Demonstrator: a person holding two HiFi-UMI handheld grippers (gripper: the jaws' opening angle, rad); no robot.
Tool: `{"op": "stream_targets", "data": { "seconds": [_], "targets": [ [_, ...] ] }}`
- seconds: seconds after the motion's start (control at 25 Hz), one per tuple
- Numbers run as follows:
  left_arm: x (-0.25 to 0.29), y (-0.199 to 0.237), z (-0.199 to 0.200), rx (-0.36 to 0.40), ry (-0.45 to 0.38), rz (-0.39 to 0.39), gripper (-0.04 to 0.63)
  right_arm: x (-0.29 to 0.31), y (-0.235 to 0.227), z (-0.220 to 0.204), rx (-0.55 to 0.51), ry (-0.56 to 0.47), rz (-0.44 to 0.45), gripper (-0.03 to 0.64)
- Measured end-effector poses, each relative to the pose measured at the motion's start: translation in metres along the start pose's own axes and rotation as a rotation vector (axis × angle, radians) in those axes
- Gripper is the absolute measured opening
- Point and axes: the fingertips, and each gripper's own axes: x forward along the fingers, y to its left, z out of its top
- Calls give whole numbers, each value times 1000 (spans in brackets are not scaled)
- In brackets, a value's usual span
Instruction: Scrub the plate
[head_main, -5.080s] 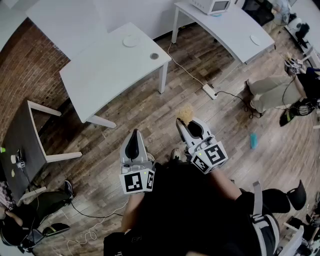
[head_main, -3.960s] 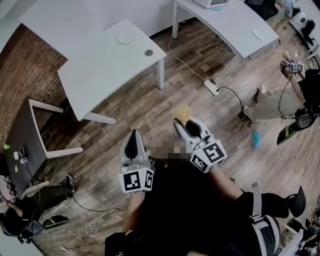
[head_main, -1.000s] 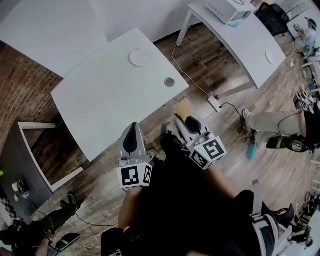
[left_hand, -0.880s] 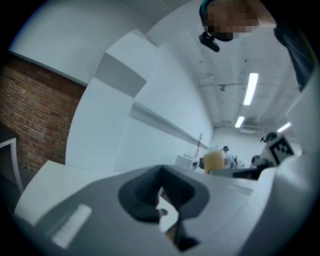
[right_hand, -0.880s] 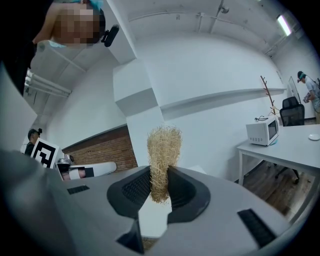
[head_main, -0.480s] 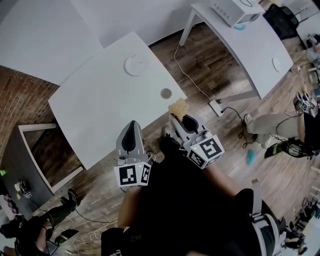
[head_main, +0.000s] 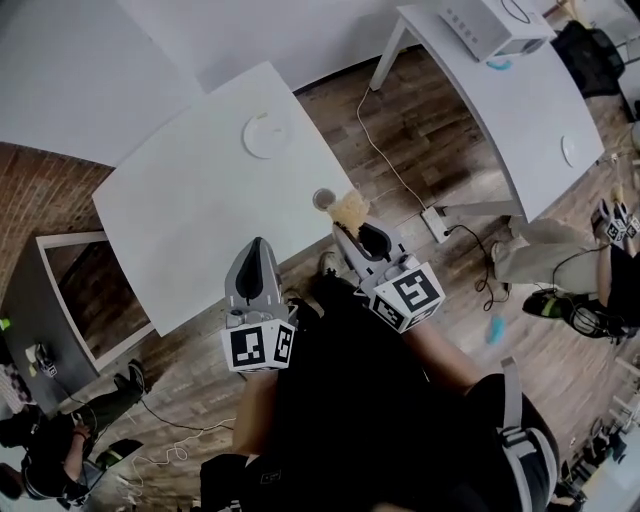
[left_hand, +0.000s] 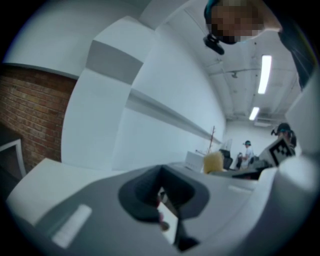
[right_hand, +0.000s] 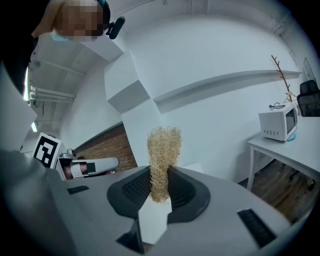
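A white plate (head_main: 266, 134) lies on the white table (head_main: 180, 210), toward its far side. A small round dish (head_main: 323, 198) sits near the table's front edge. My right gripper (head_main: 347, 226) is shut on a tan fibre scrubber (head_main: 350, 207), which hangs just beside the small dish at the table's edge. In the right gripper view the scrubber (right_hand: 162, 155) stands up out of the right gripper (right_hand: 160, 189). My left gripper (head_main: 257, 250) reaches the table's near edge, shut and holding nothing. The left gripper view shows the left gripper (left_hand: 161, 194) pointing at a white wall.
A second white desk (head_main: 500, 110) stands at the right with a microwave (head_main: 497, 25) and a small plate (head_main: 568, 150). A power strip (head_main: 437, 222) and cable lie on the wood floor. A grey side table (head_main: 50, 290) is at the left. Other people (head_main: 560, 270) are nearby.
The white table has come much closer. Both grippers have gone from over the bare floor to the table's near edge, the scrubber still held in the right one.
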Motion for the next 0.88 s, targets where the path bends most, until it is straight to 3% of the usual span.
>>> {"op": "stream_targets", "data": {
  "seconds": [0.32, 0.88],
  "targets": [
    [18, 7, -2, -11, 8, 44, -3, 21, -18, -8, -8, 50, 40, 74],
    [64, 45, 4, -35, 11, 11, -3, 79, -44, -18, -19, 126, 3, 74]
  ]
}}
